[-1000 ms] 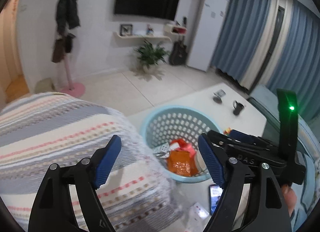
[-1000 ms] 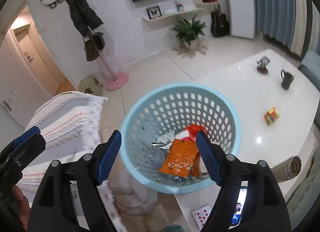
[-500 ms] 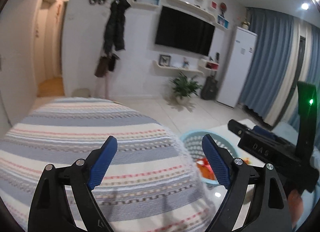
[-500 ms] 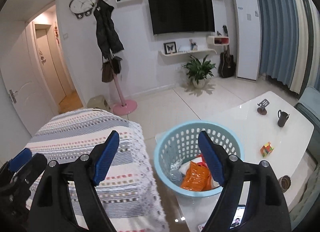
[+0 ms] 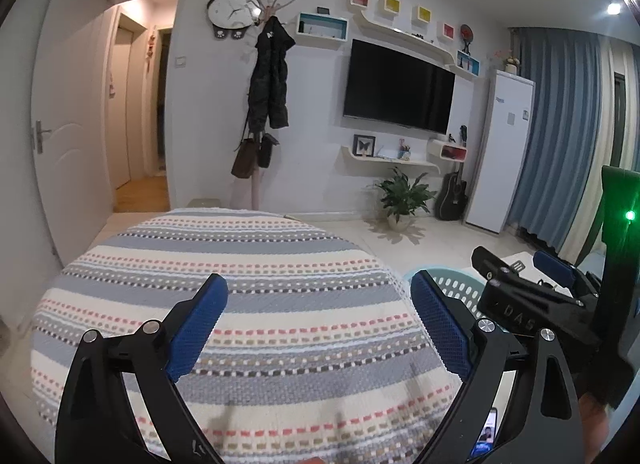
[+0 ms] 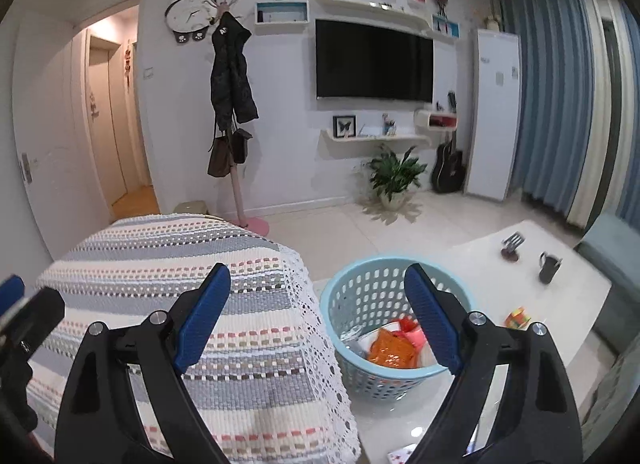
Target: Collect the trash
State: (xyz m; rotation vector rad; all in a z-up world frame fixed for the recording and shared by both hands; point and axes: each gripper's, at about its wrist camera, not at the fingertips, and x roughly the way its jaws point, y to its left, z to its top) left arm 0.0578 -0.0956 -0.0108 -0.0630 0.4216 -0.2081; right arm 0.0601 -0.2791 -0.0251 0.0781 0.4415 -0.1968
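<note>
Striped woven fabric (image 5: 240, 304) is covering the rounded surface under the left gripper (image 5: 318, 322), whose jaws are gaping empty. Beside it, the light-blue perforated plastic basket (image 6: 360, 296) is sitting on the glossy white table (image 6: 560, 284), holding an orange snack wrapper (image 6: 390, 350), while the right gripper (image 6: 316, 320) is hovering wide apart and empty.

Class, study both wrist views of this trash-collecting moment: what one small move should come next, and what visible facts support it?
Probably tip the right tool back down toward the white table to look for leftover litter. Both tools stand open and empty, the left tool over the striped woven cloth. The light blue perforated plastic basket already holds an orange crinkled wrapper and other scraps.
</note>
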